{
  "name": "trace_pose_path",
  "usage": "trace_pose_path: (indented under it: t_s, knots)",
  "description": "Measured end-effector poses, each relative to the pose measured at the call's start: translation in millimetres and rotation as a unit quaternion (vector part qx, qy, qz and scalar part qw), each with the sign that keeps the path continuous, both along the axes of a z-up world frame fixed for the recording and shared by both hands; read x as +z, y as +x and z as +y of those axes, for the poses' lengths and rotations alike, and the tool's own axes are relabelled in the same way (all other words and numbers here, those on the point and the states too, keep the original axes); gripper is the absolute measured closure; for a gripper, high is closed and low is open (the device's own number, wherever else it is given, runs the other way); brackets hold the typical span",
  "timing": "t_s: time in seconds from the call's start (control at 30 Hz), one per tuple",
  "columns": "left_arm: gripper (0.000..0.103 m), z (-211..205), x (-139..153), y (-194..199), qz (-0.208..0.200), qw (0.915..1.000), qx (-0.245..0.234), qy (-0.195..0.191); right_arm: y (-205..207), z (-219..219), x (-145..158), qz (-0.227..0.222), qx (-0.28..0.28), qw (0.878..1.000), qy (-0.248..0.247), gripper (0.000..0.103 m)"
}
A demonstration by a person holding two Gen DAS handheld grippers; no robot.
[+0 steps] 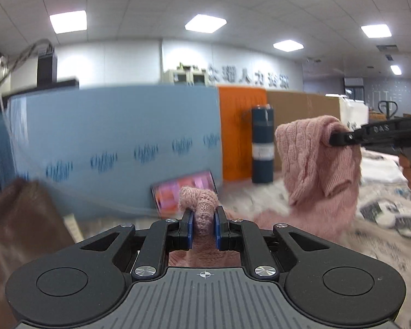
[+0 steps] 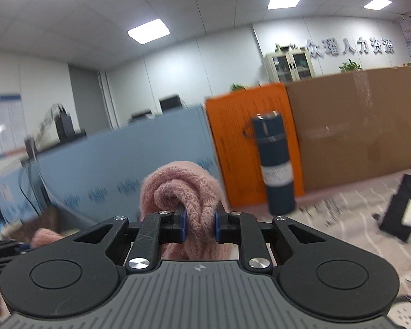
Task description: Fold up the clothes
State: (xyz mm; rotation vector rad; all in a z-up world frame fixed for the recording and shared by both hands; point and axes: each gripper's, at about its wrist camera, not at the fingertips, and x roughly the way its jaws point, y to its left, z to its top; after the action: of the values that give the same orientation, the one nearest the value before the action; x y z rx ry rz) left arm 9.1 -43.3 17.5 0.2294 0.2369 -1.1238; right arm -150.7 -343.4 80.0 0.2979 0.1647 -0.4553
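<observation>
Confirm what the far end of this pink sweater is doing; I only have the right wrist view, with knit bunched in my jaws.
Observer: The left gripper is shut on another bunch of the pink sweater.
Operator: Tell me how it hangs.
Observer: From the right gripper it drapes down to the patterned cloth on the table.
Operator: Report anything near the left side.
Observer: A brown garment lies left of it, and a lit phone leans on the blue panel.

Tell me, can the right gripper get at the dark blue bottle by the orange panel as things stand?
Probably not yet. The right gripper is shut on a bunch of the pink sweater, so its jaws are full. The bottle stands upright ahead with nothing between, but the sweater would have to be let go first.
</observation>
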Motion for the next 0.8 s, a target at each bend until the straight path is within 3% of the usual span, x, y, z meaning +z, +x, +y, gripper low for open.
trace_pose_path:
  t_s: [0.2,0.33,0.4,0.43,0.47,0.53,0.63,0.8]
  knots:
    - [0.088,8,-27,-1,0.021,0.9969,-0.026,0.072,-27,-16,-39,0.072,-0.067,0.995,0.016,0.086]
    - [0.082,9,-36,-5,0.019,0.9945,-0.031,0.099,-36,-27,-60,0.115,-0.076,0.990,0.035,0.084]
    - [0.075,10,-33,-7,0.011,0.9948,-0.026,0.098,-37,-27,-68,0.146,-0.080,0.986,0.024,0.072]
    - [0.065,11,-32,-7,0.003,0.9952,-0.021,0.096,-37,-25,-70,0.163,-0.087,0.983,0.010,0.054]
    - [0.047,12,-31,-7,-0.005,0.9954,-0.016,0.094,-38,-22,-71,0.175,-0.094,0.980,-0.011,0.037]
    - [0.034,13,-26,-9,-0.029,0.9962,-0.005,0.082,-41,-16,-68,0.185,-0.084,0.978,-0.055,0.029]
    - [0.033,9,-18,-7,-0.036,0.9972,-0.001,0.065,-44,-9,-62,0.191,-0.039,0.974,-0.113,0.015]
    - [0.033,-21,-10,-5,-0.049,0.9969,-0.024,0.058,-38,0,-58,0.195,0.091,0.967,-0.138,0.008]
